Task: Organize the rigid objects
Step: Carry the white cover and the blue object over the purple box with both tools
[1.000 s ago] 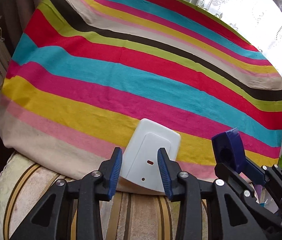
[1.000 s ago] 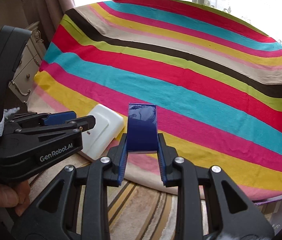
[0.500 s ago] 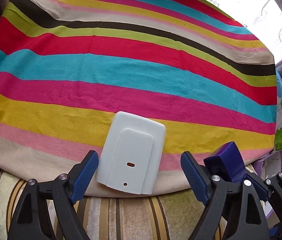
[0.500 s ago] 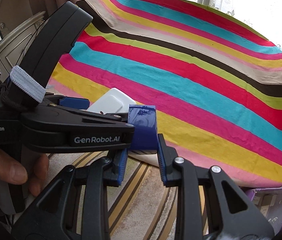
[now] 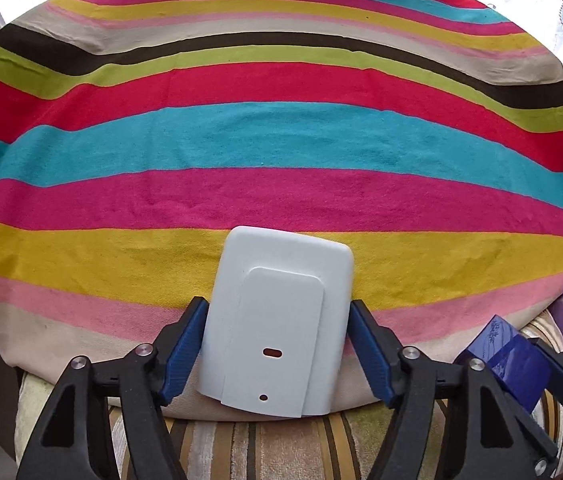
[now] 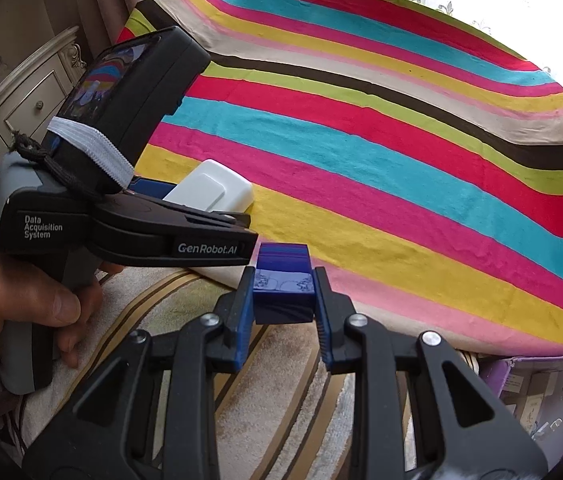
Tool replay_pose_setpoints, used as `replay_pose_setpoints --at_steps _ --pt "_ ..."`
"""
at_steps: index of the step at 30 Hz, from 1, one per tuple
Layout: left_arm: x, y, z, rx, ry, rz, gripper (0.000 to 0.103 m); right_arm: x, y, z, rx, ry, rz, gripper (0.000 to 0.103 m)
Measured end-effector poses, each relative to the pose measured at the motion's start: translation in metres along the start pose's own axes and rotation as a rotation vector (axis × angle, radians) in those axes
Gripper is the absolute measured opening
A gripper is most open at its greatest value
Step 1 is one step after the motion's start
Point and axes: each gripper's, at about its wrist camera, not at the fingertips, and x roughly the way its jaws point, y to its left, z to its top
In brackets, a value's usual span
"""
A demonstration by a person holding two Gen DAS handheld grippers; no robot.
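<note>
L gripper jaws closing round white plate, pads not quite pressed. Blue block is clamped by R gripper.

White box lies on striped cloth.

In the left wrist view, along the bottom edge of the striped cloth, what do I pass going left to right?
Left tongs' left pad → white box → left tongs' right pad → blue box held in the right tongs.
</note>
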Motion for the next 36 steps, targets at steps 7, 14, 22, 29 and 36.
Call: replay_pose_setpoints --at_steps 7,14,22,29,36 --pt "-0.007 0.004 -0.007 -0.033 -0.010 -0.062 0.066 -0.004 -0.001 -0.004 0.005 -0.001 0.002 0.031" --pt "-0.044 0.006 -0.033 -0.072 -0.089 -0.125 0.065 -0.012 -0.006 -0.013 0.025 -0.002 0.010 0.031" --pt "-0.073 -0.016 -0.053 -0.035 -0.143 -0.225 0.064 -0.033 -0.013 -0.032 0.049 -0.008 -0.017 0.031" --pt "-0.103 -0.044 -0.075 0.027 -0.175 -0.302 0.064 -0.054 -0.030 -0.055 0.089 -0.013 -0.055 0.031" --pt "-0.120 -0.081 -0.088 0.093 -0.187 -0.378 0.064 -0.082 -0.053 -0.081 0.147 -0.028 -0.092 0.031"
